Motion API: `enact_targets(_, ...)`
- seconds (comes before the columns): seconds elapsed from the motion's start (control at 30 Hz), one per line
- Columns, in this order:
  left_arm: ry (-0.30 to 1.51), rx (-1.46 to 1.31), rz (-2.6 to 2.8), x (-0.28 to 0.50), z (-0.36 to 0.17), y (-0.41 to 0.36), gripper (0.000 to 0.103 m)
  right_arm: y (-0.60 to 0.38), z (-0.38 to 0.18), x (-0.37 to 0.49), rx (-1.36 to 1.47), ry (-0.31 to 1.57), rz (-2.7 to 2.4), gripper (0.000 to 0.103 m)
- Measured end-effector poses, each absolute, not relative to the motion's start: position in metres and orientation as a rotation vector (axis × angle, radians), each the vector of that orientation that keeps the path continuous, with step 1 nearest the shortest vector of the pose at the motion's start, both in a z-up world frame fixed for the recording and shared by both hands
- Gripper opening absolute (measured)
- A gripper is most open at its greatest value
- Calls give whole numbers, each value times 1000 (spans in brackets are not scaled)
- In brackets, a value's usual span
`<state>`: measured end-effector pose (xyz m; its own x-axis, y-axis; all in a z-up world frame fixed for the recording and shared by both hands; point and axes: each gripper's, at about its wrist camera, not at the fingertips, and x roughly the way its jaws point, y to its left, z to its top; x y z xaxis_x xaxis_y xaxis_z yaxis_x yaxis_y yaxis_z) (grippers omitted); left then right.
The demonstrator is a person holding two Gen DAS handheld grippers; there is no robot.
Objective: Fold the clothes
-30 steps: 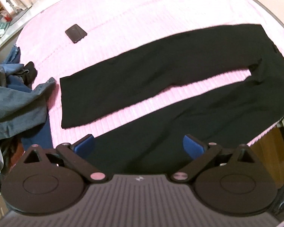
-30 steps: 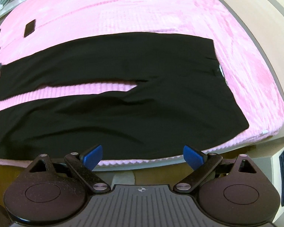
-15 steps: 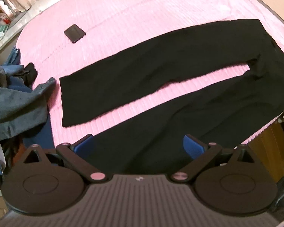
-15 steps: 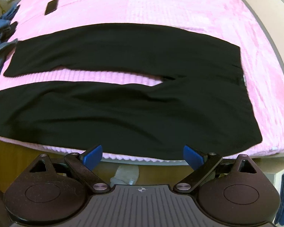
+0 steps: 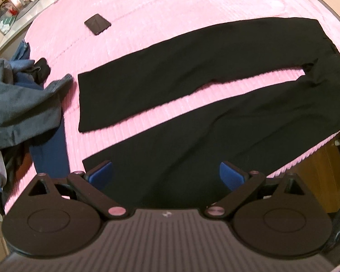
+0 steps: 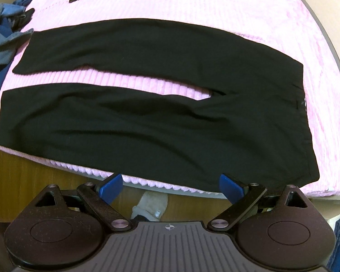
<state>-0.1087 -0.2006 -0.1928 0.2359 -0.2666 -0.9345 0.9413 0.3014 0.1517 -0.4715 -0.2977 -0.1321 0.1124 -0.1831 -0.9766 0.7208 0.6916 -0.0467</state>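
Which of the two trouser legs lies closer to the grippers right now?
The leg along the bed's front edge, directly ahead of both open grippers. The other leg lies beyond it, across a strip of pink bedspread, toward the middle of the bed.

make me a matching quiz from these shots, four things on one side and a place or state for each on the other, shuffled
Things:
1. black trousers
2. small dark flat object
3. heap of denim clothes
4. left gripper

Places or states:
A. piled just past the trouser hems
B. jaws open, holding nothing
C. spread flat, legs apart, on the pink bedspread
D. alone on the bedspread, beyond the far trouser leg

Pairs: 1-C, 2-D, 3-A, 4-B
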Motion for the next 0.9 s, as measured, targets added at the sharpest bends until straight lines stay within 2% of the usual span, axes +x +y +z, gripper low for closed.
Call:
enact_targets(0.67, 971, 902, -965, -103, -198, -179, 98, -283, -151, -462, 536, 1332, -646, 95)
enact_targets(0.9, 806, 1030, -1033, -115, -208, -170, 98, -283, -152, -495, 452, 1306, -706, 95)
